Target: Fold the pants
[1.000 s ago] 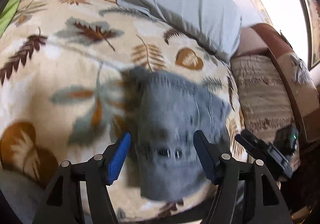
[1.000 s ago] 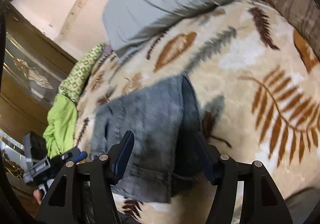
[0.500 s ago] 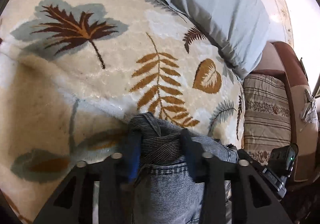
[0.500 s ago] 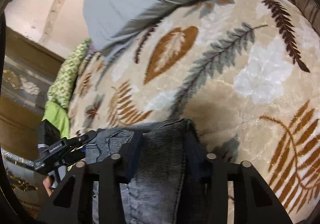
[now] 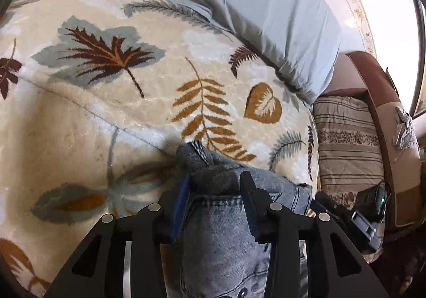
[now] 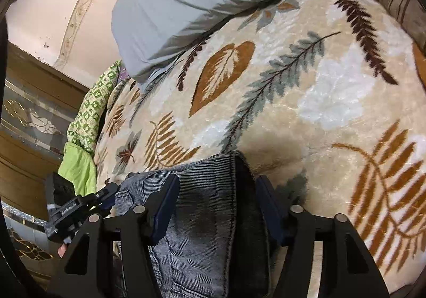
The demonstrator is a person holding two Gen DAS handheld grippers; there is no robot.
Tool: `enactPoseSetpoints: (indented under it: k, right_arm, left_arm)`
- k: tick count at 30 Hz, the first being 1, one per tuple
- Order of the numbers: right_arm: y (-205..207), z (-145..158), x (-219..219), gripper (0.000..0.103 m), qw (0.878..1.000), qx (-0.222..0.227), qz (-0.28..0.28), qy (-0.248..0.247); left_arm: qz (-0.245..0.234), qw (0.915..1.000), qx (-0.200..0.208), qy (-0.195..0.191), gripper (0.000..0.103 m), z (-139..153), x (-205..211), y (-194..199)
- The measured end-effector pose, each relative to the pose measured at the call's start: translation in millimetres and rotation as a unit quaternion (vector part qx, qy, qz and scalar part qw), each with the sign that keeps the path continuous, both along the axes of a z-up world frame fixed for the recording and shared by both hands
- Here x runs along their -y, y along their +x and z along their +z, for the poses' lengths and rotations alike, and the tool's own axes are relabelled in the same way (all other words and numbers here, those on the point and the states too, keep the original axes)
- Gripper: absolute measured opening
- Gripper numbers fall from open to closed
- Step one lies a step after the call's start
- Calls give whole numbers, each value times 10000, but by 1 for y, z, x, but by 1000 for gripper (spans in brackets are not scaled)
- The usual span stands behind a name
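The pants are grey-blue denim jeans point(image 5: 221, 234), folded and bunched at the near edge of the bed. My left gripper point(image 5: 215, 183) is shut on the jeans' near corner, cloth filling the space between its blue pads. The right gripper's black body point(image 5: 362, 215) shows at the lower right of the left wrist view. In the right wrist view the jeans point(image 6: 207, 218) lie between the fingers of my right gripper point(image 6: 215, 183), which is closed on their folded edge. The left gripper's body point(image 6: 69, 210) shows at the lower left there.
A cream blanket with a leaf print point(image 5: 119, 90) covers the bed. A pale blue pillow point(image 5: 261, 16) lies at its head. A striped cushion point(image 5: 346, 143) sits on a brown seat to the right. Green cloths point(image 6: 87, 122) lie at the bed's far side, by a wooden panel.
Both grippers were open above the flat jeans a second ago. They have come down onto the jeans and closed on the cloth, which is now bunched between the fingers.
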State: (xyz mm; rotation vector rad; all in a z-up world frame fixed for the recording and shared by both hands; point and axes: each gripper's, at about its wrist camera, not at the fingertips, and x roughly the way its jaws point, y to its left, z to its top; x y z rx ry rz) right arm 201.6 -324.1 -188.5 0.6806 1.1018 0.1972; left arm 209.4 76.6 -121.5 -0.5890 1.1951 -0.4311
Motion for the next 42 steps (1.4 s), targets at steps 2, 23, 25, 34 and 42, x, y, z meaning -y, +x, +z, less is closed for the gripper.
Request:
enactPoseSetpoints:
  k: [2,23,25,34,42]
  right_arm:
    - [7,-3,-4,46,10000,-35,81,45]
    - [9,0,-13,24,9986,-15,34,-530]
    - [-3,13,-9,60,9990,134,-74,-415]
    - [-128,31,-20,59,9968,527,-209,-570]
    - [-142,21,-34,39,9975,415,75,-563]
  left_arm:
    - [-58,10000,-46,-7,37,-4,0,1]
    - [-52,9957,518,765,28,13,22,-16]
    - [-39,9967,539,605,35,20,15,-21]
    - [26,9966,627,538,54,31,-10,-118]
    - [-386,9936,476,950,49,32,9,-143]
